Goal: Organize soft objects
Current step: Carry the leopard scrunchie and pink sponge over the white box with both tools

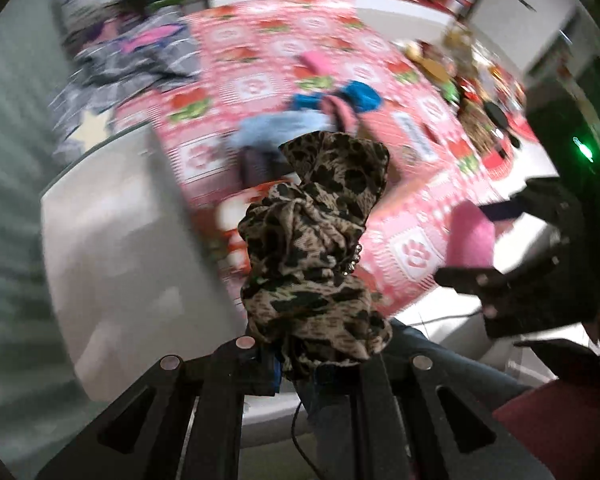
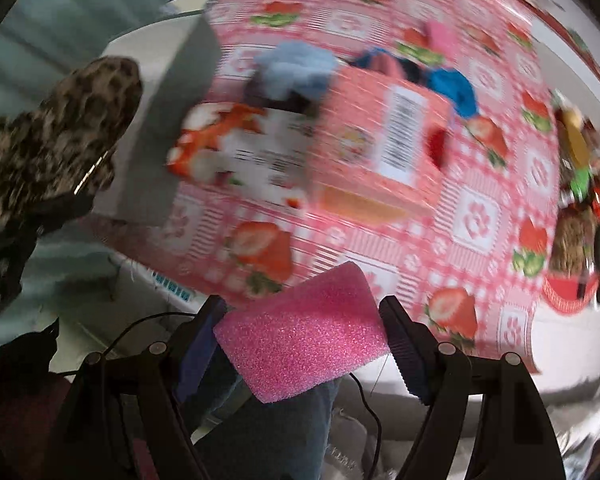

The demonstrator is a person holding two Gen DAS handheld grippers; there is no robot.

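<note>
My left gripper [image 1: 300, 364] is shut on a bunched leopard-print cloth [image 1: 316, 252], which hangs out past its fingers above the table's near edge. The same cloth [image 2: 60, 128] shows at the left of the right wrist view. My right gripper [image 2: 304, 344] is shut on a pink foam sponge [image 2: 300, 336], pressed between both pads; that sponge [image 1: 470, 236] also appears at the right of the left wrist view. On the strawberry-print tablecloth [image 2: 476, 216] lie a light blue cloth [image 2: 300, 68], a bright blue cloth [image 2: 452, 84] and pink pieces [image 2: 440, 38]. Both views are blurred.
A pink box [image 2: 384, 140] and a red-and-white carton [image 2: 236, 148] stand on the table. A white container [image 1: 132, 240] sits at the table's left edge. Cluttered small items [image 2: 580, 168] crowd the far right. A grey patterned fabric [image 1: 132, 60] lies beyond the table.
</note>
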